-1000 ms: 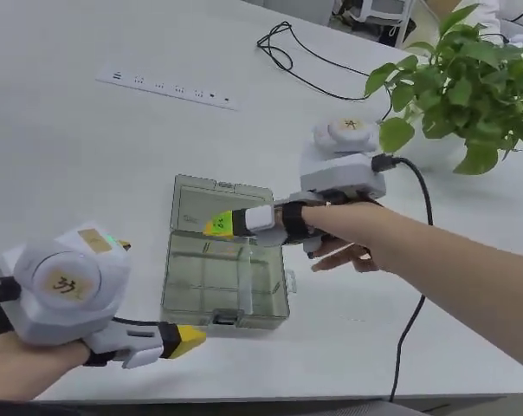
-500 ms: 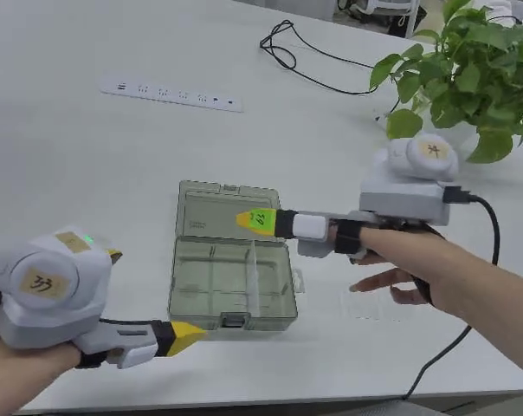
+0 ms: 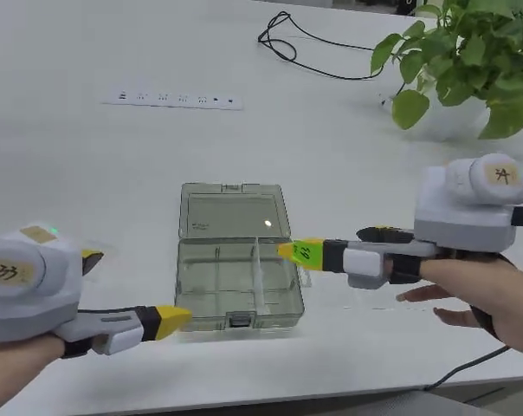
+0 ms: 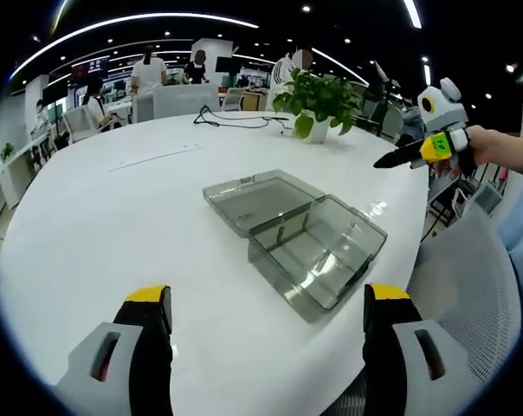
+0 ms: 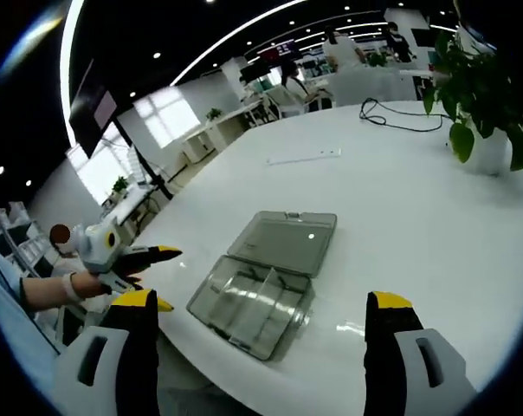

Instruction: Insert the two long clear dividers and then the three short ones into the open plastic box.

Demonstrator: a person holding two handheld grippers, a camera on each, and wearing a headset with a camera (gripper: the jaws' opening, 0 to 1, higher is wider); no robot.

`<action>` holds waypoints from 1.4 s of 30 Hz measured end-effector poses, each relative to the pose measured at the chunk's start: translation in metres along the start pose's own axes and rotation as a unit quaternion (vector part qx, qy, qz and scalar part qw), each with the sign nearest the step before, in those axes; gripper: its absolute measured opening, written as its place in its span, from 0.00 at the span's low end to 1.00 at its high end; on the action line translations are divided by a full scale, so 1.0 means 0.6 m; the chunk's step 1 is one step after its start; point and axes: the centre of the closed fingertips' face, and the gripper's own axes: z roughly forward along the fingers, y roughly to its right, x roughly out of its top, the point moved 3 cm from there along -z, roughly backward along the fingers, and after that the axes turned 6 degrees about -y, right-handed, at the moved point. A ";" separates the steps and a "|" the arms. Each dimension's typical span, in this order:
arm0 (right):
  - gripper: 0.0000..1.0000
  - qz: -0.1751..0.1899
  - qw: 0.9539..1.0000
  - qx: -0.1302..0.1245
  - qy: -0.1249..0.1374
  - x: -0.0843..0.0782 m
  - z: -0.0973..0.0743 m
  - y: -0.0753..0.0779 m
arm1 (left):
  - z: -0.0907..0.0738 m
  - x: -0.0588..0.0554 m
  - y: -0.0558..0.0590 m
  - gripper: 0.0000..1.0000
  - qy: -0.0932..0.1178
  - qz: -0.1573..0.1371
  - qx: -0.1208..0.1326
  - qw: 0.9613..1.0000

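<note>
Right now the open plastic box (image 3: 182, 286) lies on the white table (image 3: 88, 173) directly in front of you, between your two grippers. Its lid (image 3: 234, 211) is folded back flat on the table on the far side. The base is nearer to you, with the latch at its front edge. Inside the base a clear divider (image 3: 257, 270) stands upright. It runs from the hinge side toward the latch side, a little to the right of the middle. Whether more dividers are in the base I cannot tell, because the plastic is too transparent.

Your right gripper (image 5: 263, 300) is just beside the right side of the box, and in the head view its yellow tip points across the right rim of the base. I cannot say if it touches the rim. Its own view shows the two jaws spread wide with nothing between them. Your left gripper (image 4: 267, 295) is at the near left corner of the box, low and apart from it. Its jaws are also spread wide and hold nothing.

Farther away on the table a white power strip (image 3: 171, 98) lies beyond the lid. A black cable (image 3: 322, 56) curls at the far edge, and a green plant (image 3: 469, 52) stands at the far right.
</note>
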 end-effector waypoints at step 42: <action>0.96 -0.180 0.982 -0.021 0.052 -0.078 -0.071 0.086 | 0.005 -0.081 -0.153 0.39 -0.286 -0.031 0.109 0.952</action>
